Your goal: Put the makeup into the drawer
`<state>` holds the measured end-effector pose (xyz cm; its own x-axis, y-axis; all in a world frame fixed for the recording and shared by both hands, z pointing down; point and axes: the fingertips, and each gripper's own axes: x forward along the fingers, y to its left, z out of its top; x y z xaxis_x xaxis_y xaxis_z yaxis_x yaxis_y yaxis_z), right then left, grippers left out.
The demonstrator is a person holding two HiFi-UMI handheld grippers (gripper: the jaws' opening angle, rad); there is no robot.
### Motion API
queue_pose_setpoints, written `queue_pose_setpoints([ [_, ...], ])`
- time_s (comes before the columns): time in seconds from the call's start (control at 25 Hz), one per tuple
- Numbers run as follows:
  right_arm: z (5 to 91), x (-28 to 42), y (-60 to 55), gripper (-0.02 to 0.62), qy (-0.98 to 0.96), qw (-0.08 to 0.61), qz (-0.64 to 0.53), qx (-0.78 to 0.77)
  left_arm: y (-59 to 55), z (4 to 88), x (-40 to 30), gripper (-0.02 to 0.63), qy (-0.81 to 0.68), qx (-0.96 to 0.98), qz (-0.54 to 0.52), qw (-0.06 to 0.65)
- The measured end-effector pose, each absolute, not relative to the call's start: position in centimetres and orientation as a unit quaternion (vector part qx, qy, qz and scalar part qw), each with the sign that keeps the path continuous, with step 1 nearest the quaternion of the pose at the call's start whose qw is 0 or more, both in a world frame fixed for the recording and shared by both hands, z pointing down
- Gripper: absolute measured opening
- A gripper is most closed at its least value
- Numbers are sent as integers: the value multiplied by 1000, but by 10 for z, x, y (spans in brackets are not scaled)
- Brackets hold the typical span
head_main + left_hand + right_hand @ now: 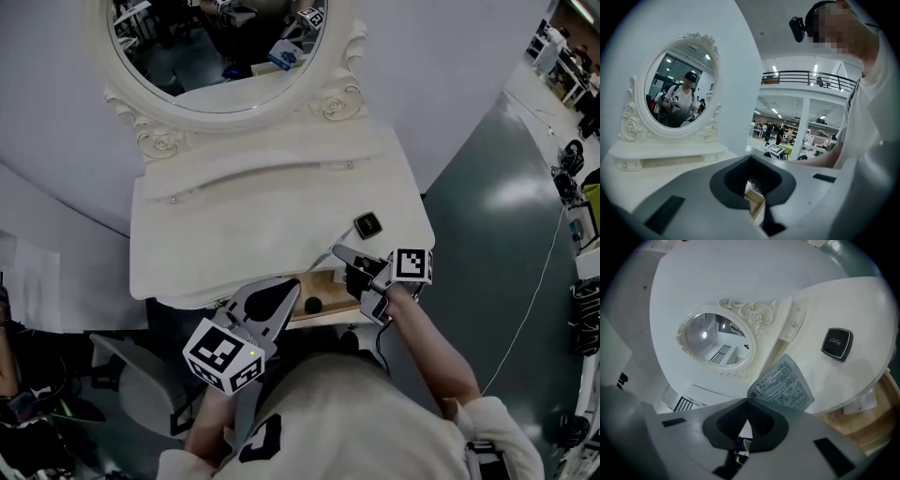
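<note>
In right gripper (746,400), sachet (783,385) (pinched).

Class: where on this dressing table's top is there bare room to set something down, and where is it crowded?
Bare: the tabletop, left and middle, from the mirror's shelf to the front edge. Crowded: the right front corner, with the compact and the right gripper holding a packet by the open drawer.
</note>
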<state>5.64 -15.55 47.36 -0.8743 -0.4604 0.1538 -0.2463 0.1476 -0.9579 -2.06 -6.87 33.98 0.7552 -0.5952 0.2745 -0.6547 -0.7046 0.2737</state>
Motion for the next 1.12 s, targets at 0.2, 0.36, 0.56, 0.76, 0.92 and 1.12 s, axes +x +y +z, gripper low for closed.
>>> queue_pose_setpoints([
  [0.2,464,78,-146,25,754,96,-617,-204,-59,342,6,57,-355,913,93,179],
  [0.36,457,96,-138,25,758,96,-618,-185,-51,340,26,57,-371,907,98,175],
  [0.56,449,105,-130,25,756,107,-628,-150,-41,340,37,57,-395,897,100,171],
  [0.76,451,110,-132,25,743,117,-646,-130,-37,351,33,57,-427,878,113,185],
  [0.92,454,108,-117,25,730,131,-661,-110,-19,362,22,57,-452,860,131,197],
  [1.12,454,103,-107,25,724,145,-664,-115,-11,362,6,57,-454,860,134,192],
])
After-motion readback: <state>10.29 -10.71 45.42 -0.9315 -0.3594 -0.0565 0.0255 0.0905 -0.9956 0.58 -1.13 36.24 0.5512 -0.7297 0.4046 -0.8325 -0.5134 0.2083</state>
